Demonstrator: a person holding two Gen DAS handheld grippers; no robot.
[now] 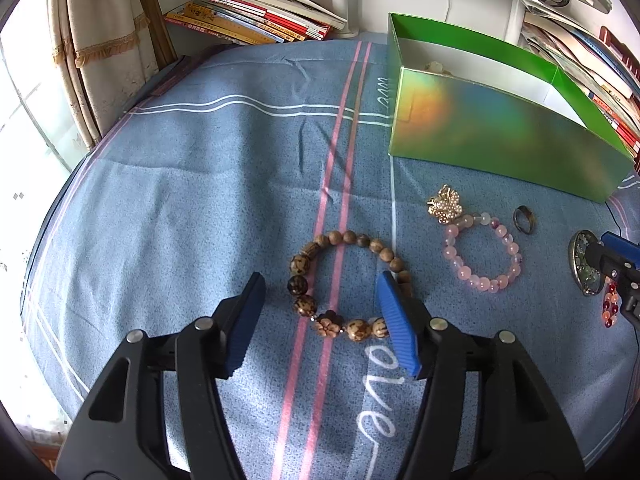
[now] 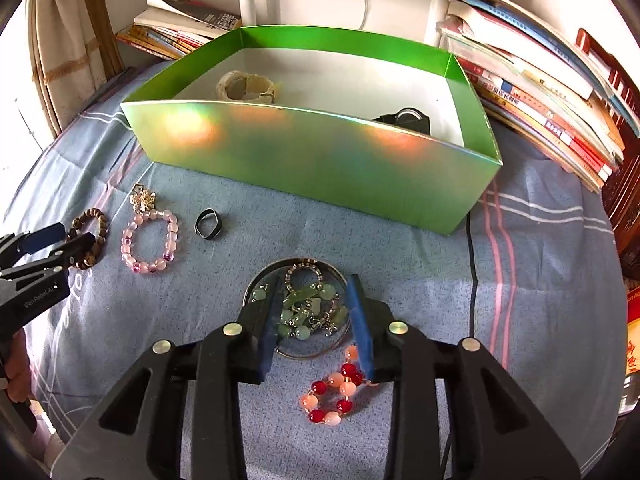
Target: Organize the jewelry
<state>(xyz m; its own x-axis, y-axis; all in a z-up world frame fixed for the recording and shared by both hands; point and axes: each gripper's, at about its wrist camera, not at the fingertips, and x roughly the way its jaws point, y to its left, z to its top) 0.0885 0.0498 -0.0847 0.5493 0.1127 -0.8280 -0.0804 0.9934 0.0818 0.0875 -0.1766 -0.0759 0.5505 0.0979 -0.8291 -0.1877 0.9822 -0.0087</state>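
My left gripper [image 1: 323, 280] is open, its blue jaws on either side of a brown wooden bead bracelet [image 1: 347, 285] lying on the blue cloth. My right gripper [image 2: 316, 282] is open over a round metal piece with green stones [image 2: 306, 307]; a red and peach bead bracelet [image 2: 334, 396] lies just below it. A pink bead bracelet [image 1: 483, 254], a gold brooch [image 1: 445, 204] and a dark ring [image 1: 525, 219] lie between the two grippers. The green box [image 2: 304, 160] stands behind, holding a pale bangle [image 2: 246, 85] and a black item [image 2: 406, 118].
Stacks of books [image 1: 260, 12] lie at the back left and more books [image 2: 548, 96] at the right. A curtain [image 1: 96, 52] hangs at the left. A black cable [image 2: 472, 264] runs down the cloth right of the round piece.
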